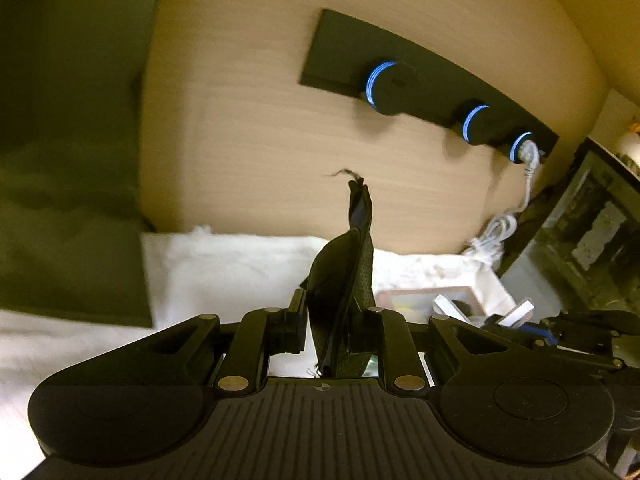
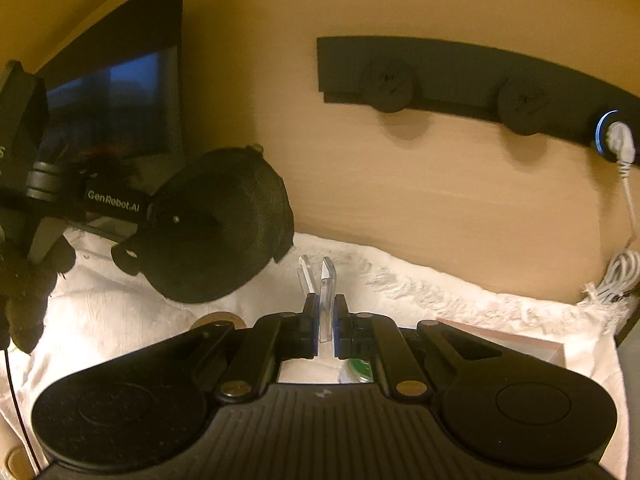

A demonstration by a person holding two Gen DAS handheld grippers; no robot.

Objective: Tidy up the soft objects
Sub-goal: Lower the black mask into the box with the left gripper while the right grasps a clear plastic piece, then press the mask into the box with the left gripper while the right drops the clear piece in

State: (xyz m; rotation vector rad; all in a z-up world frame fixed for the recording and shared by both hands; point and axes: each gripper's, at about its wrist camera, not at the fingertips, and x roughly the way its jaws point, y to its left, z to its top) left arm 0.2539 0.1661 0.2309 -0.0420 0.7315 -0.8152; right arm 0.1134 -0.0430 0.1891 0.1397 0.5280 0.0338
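My left gripper (image 1: 340, 280) is shut on a dark fabric cap (image 1: 346, 272), which stands edge-on between its fingers, above a white cloth (image 1: 224, 264). In the right wrist view the same cap (image 2: 224, 228) hangs rounded and black from the left gripper (image 2: 132, 216) at the left, above the white cloth (image 2: 400, 284). My right gripper (image 2: 318, 276) is shut with nothing between its clear fingertips, just right of and below the cap.
A wooden wall panel (image 2: 400, 192) carries a black strip with round knobs (image 2: 388, 84) and a plugged white cable (image 2: 624, 184). A dark cushion (image 1: 68, 160) lies left. A pinkish tray (image 1: 424, 298) with small items sits on the cloth at right.
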